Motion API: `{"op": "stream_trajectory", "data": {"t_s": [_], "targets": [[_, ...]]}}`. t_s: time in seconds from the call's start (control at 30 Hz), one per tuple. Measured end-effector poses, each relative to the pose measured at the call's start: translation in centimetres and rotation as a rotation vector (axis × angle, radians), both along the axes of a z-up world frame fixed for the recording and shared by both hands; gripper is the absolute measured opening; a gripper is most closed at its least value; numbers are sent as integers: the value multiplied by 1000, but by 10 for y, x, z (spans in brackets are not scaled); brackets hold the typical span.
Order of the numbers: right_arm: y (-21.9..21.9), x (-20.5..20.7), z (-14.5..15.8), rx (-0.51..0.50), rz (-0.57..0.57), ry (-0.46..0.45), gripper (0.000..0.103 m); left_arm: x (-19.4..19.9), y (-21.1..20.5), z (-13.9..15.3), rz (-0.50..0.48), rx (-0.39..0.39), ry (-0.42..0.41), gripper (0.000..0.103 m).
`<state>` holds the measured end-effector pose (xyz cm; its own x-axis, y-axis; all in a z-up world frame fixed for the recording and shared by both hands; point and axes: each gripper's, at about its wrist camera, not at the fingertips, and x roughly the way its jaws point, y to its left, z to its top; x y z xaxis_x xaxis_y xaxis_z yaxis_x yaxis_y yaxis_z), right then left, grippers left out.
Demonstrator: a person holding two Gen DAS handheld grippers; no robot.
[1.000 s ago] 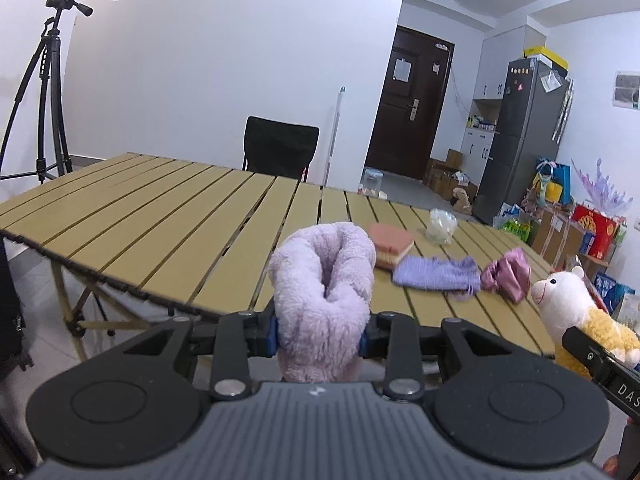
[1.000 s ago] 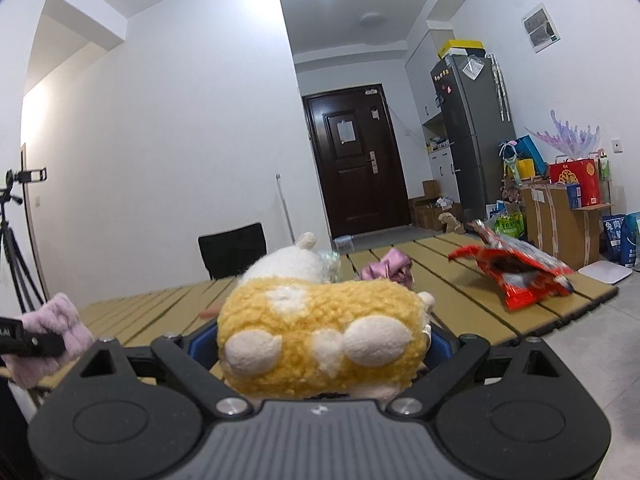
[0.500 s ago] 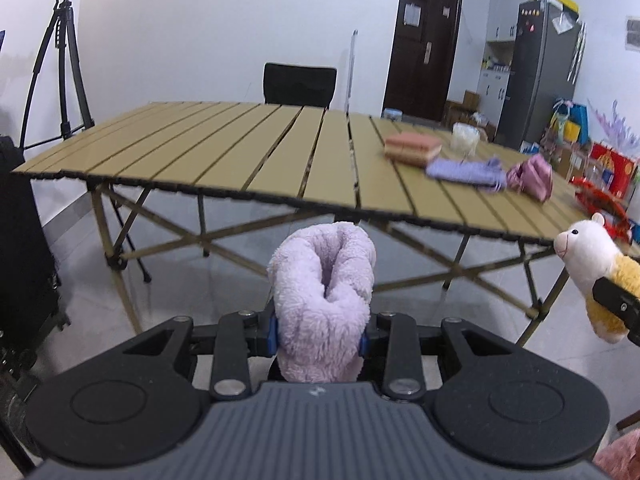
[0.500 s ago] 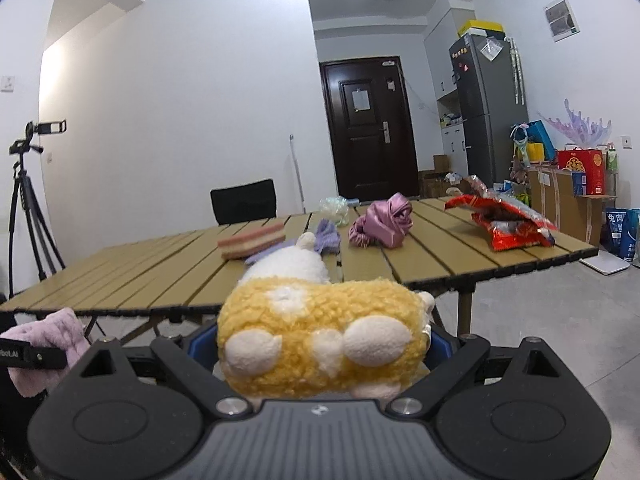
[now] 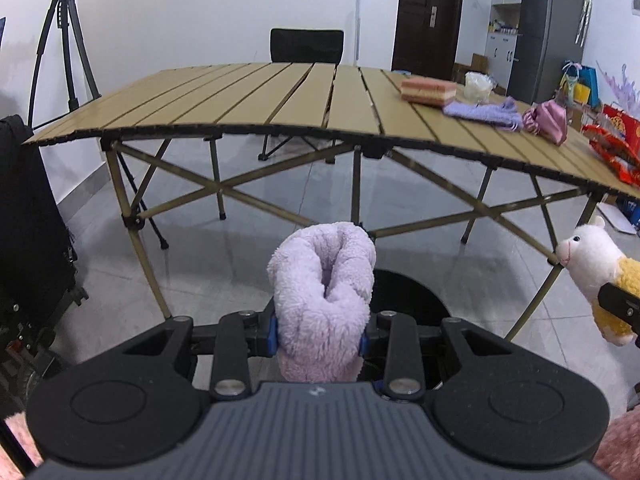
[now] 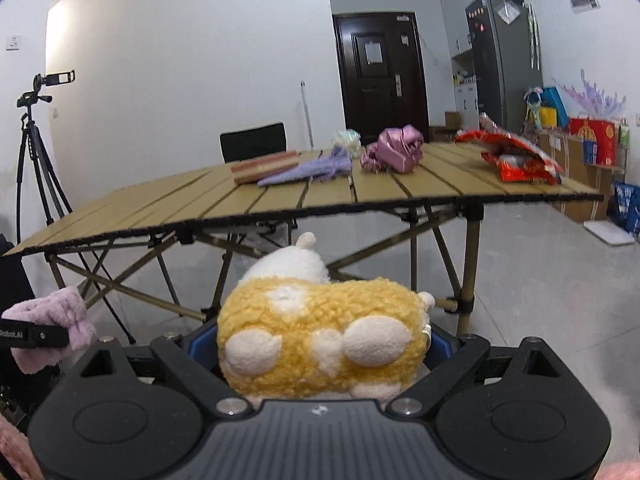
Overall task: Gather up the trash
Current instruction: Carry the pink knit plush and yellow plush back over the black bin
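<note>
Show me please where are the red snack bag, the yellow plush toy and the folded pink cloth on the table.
red snack bag (image 6: 516, 156), right wrist view, on its crumpled upper face.
yellow plush toy (image 6: 320, 344), right wrist view, on its yellow woolly back.
folded pink cloth (image 5: 428, 90), left wrist view, on its near side edge.

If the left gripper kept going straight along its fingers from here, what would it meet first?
Probably the round black bin on the floor: its opening sits just beyond the lilac fluffy cloth clamped in the left gripper. Depth is unclear, so it might instead reach floor past it.

Chair (image 5: 306, 45) behind table (image 5: 256, 96), tripod (image 5: 60, 36) left, fridge (image 5: 554, 28) right
</note>
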<state>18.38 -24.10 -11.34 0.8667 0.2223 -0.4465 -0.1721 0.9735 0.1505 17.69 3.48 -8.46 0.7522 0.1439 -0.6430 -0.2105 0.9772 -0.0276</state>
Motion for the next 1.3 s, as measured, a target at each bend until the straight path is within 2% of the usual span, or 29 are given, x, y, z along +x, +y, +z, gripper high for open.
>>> {"op": "stream_trajectory", "data": {"t_s": [0.47, 0.87, 1.3], "targets": [[-11, 2, -30, 4, -19, 125, 95, -3, 8, -34, 0, 22, 105, 29], [-14, 4, -33, 8, -29, 151, 95, 1, 9, -44, 10, 39, 156, 28], [-15, 17, -45, -10, -65, 197, 95, 37, 8, -58, 6, -6, 250, 28]]}}
